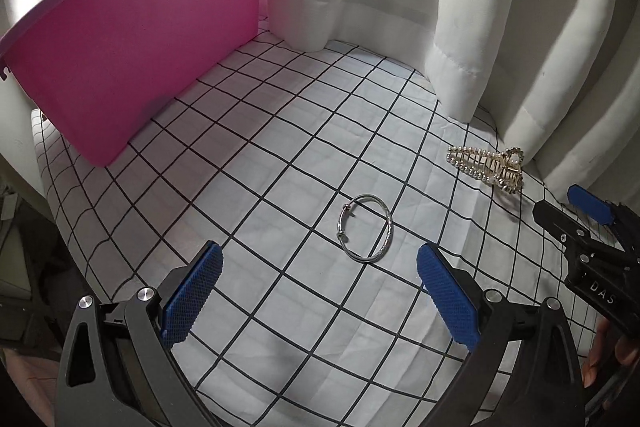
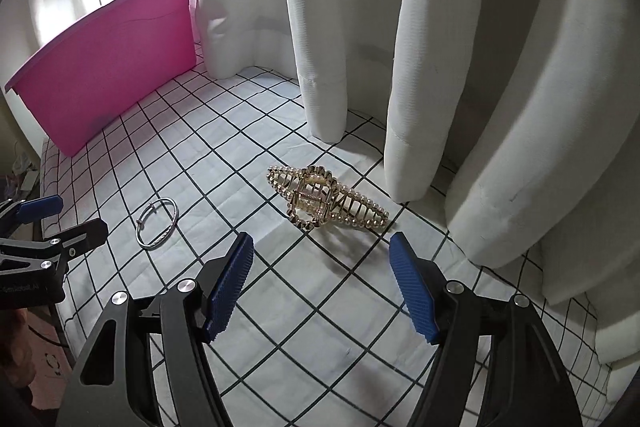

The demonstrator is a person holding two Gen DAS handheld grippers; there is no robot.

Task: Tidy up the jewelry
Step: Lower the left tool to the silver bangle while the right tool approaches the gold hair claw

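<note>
A thin silver bangle (image 1: 366, 227) lies flat on the checked cloth, just ahead of my left gripper (image 1: 320, 267), which is open and empty. It also shows in the right wrist view (image 2: 157, 223). A gold hair claw clip with pearls (image 2: 326, 199) lies on the cloth in front of my right gripper (image 2: 322, 255), which is open and empty. The clip also shows at the right in the left wrist view (image 1: 488, 169). A pink box (image 1: 132, 59) stands at the back left, its inside hidden.
White curtains (image 2: 440, 67) hang along the back and right, touching the cloth close behind the clip. The white cloth with a black grid (image 1: 280, 147) covers the table. The table's left edge (image 2: 44, 163) drops off beside the pink box (image 2: 108, 67).
</note>
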